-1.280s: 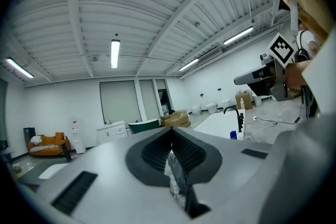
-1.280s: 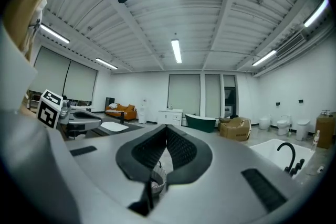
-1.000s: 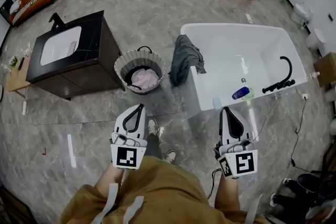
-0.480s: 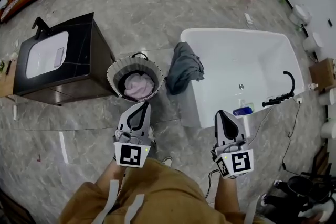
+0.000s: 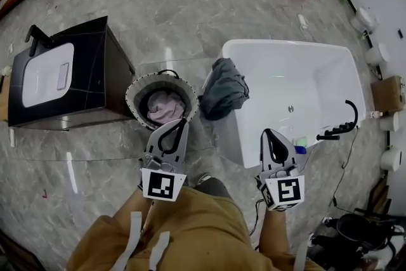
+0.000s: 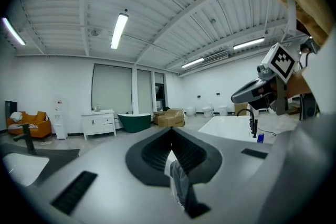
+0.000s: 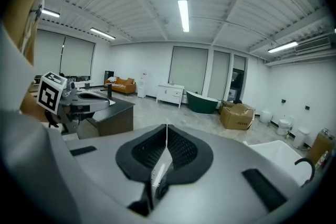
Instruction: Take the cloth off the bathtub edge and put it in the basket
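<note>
A: Floor of glossy grey marble tiles (image 5: 190, 3), white rectangular bathtub (image 5: 279, 73) at two o'clock?
B: Yes. Crumpled grey cloth (image 5: 223, 89) draped over its nine-o'clock rim, beside round ribbed fabric basket (image 5: 133, 89). Closed and empty: left gripper (image 5: 184, 121), right gripper (image 5: 265, 132).

Right gripper (image 7: 167, 129), fingers (image 7: 184, 150) together.

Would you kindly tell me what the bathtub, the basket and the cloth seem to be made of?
Bathtub: glossy white, acrylic or enamel, judging by its sheen. Basket: pleated pale fabric round the rim; what lies beneath is unclear. Cloth: soft grey fabric, draping in folds.
</note>
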`<action>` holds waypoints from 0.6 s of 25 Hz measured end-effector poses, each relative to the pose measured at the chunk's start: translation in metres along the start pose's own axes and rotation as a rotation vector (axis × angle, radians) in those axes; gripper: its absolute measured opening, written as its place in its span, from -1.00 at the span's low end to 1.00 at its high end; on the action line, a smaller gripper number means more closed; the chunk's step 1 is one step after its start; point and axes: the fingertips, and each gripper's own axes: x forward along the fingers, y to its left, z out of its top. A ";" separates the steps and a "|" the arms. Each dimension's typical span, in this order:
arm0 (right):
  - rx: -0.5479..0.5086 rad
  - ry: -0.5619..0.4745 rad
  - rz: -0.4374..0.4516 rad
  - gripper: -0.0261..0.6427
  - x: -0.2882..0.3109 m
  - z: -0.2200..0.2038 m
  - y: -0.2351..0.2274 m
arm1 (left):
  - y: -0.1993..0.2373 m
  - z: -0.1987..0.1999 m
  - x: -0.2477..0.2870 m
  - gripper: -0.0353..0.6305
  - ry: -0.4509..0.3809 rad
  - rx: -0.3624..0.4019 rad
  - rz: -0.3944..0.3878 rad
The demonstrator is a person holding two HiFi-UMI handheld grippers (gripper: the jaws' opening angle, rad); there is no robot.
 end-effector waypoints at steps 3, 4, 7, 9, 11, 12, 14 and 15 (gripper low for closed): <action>0.001 0.030 -0.001 -0.90 0.020 -0.010 -0.012 | 0.005 -0.005 0.020 -0.88 0.013 -0.008 -0.006; 0.002 0.038 0.004 -0.90 0.027 -0.014 -0.016 | 0.005 -0.008 0.027 -0.88 0.019 -0.012 -0.004; -0.004 0.053 0.015 -0.90 0.052 -0.024 -0.029 | 0.007 -0.015 0.049 -0.88 0.033 -0.017 0.018; -0.030 0.068 0.025 -0.90 0.069 -0.031 -0.039 | 0.010 -0.018 0.061 -0.88 0.053 -0.019 0.037; -0.055 0.106 0.045 -0.90 0.087 -0.043 -0.048 | 0.010 -0.021 0.071 -0.88 0.065 -0.013 0.047; -0.062 0.129 0.061 -0.90 0.097 -0.051 -0.051 | 0.011 -0.024 0.075 -0.88 0.069 -0.012 0.052; -0.071 0.175 0.093 -0.88 0.119 -0.068 -0.056 | 0.011 -0.032 0.083 -0.88 0.079 -0.009 0.061; -0.078 0.195 0.105 -0.84 0.129 -0.077 -0.058 | 0.011 -0.038 0.087 -0.88 0.087 -0.004 0.064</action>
